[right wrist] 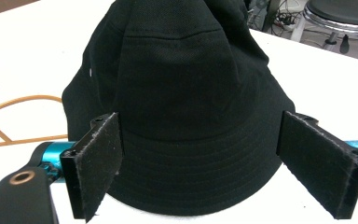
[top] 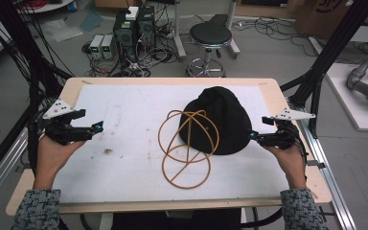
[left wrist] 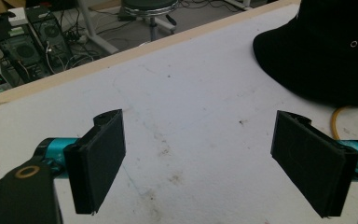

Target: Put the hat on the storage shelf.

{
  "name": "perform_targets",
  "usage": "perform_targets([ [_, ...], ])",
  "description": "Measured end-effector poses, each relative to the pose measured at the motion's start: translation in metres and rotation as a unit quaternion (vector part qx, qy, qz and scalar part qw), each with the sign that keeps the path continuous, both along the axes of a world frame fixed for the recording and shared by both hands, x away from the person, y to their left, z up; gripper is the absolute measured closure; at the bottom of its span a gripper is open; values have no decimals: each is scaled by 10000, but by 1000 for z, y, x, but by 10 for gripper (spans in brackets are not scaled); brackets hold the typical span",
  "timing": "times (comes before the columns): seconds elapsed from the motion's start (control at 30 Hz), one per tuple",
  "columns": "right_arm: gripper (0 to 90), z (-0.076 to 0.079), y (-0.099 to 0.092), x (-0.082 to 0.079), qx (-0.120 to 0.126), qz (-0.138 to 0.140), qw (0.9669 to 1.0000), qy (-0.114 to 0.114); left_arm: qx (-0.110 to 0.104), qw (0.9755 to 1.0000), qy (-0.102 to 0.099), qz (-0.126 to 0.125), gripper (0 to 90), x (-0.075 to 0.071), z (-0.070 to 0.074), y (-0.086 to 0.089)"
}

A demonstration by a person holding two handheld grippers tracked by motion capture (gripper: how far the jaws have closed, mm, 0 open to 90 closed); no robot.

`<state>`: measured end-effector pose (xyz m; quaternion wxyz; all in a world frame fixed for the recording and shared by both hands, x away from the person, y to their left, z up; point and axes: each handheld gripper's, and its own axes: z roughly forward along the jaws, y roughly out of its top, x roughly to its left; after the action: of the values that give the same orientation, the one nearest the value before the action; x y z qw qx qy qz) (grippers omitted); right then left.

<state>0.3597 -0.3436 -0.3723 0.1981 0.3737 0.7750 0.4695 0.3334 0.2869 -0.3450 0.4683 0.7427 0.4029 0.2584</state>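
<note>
Nearest the lens in the right gripper view, the right tongs (right wrist: 200, 163) stand wide apart with the brim of the black bucket hat (right wrist: 177, 102) just beyond the pads (right wrist: 100, 161) and nothing pinched between them. The hat sits crown-up on the right half of the white-covered table (top: 124, 110), and its left edge overlaps a wire hat frame (top: 187, 148) of orange-brown loops that lies flat beside and partly under it. The right tongs (top: 252, 136) hover at the hat's right edge; the left tongs (top: 97, 128) hang over the bare left side of the table, well apart from both things, and in the left gripper view the left tongs (left wrist: 200, 172) are likewise spread open and empty. The likely work is to take the hat by its brim — perhaps to seat it on the frame. The risks from here: a bite on one layer of soft cloth could slip, or the brim could fold and drag the crown over; lifting the hat may also snag a wire loop beneath it and pull the frame along, since one hand is far off to steady it. No container is on the table — the hat itself is the only hollow thing, and what lies under it cannot be told.
</note>
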Motion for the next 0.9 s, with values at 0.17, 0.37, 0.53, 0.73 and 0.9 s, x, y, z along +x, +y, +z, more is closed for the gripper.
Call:
perform_targets([
  [0.17, 146, -1, 2, 1, -30, 21, 10000, -5, 37, 10000, 2, 39, 181, -1, 0, 1],
  [0.37, 146, 1, 3, 2, -6, 7, 10000, -39, 74, 10000, 11, 8, 181, -2, 0, 0],
  [0.53, 146, 8, 4, 2, 99, -30, 9999, -138, 109, 9999, 42, 39, 182, -2, -1, 0],
  [0.73, 147, 12, 12, 7, 79, 16, 9998, -166, 87, 9999, 67, 21, 182, -2, 0, 1],
  [0.9, 157, 14, 21, 22, 69, 69, 9998, -167, 85, 9999, 64, 23, 182, -2, 0, 1],
])
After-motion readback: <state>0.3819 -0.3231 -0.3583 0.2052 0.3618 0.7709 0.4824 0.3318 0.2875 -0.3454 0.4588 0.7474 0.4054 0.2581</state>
